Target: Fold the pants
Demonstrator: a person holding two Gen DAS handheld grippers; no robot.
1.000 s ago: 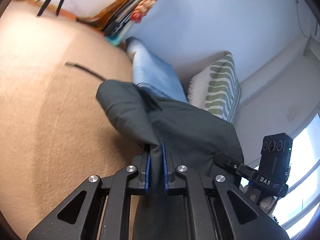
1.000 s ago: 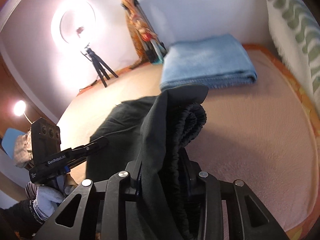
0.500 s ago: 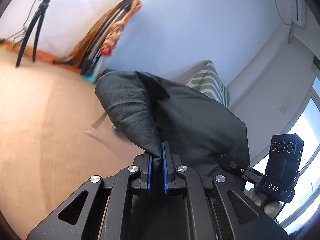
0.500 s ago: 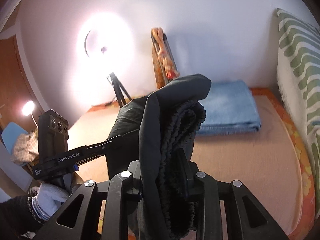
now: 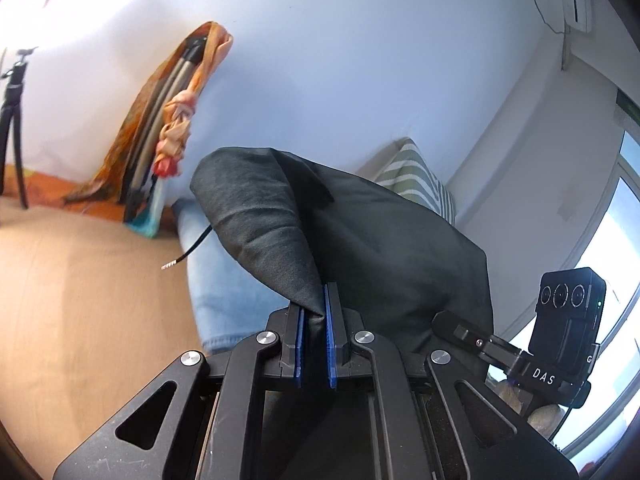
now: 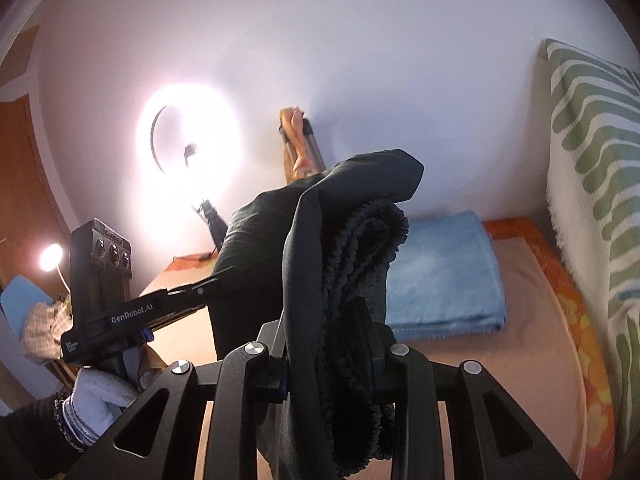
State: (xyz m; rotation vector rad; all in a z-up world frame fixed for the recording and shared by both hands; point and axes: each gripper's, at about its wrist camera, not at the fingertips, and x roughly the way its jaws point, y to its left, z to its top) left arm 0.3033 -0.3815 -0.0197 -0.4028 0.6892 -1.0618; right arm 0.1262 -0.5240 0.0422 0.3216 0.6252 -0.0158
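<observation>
The dark pants [image 5: 380, 248] hang in the air above the bed [image 6: 516, 356], stretched between the two grippers. The left gripper [image 5: 316, 320] has its blue-padded jaws nearly together, pinching a thin fold of the plain cloth, which rises from the pads into a rounded hump. The right gripper [image 6: 328, 344] has its jaws narrowed on a thicker bunch, the gathered elastic waistband [image 6: 360, 264] doubled over between them, with smooth cloth draped over the left finger.

Only the right wrist view shows that ribbed waistband, the lit ring light [image 6: 188, 136] on its tripod against the wall, a small lamp [image 6: 50, 256] at the left, and the gloved hand [image 6: 100, 400] holding the left gripper's handle. Only the left wrist view shows a thin black cord [image 5: 188, 250] with a pale tip dangling beside the cloth, and the window [image 5: 608, 320] at the right.

Both views show the folded blue jeans [image 6: 444, 276] lying near the far edge of the bed, by the wall, and the green-striped pillow [image 6: 592, 168] along the bed's right side. An orange cloth draped over a stand [image 5: 168, 128] leans on the wall beyond.

The left gripper's camera arm reads "GenRobot.AI" in the right wrist view; the right gripper's arm shows "DAS" in the left wrist view.
</observation>
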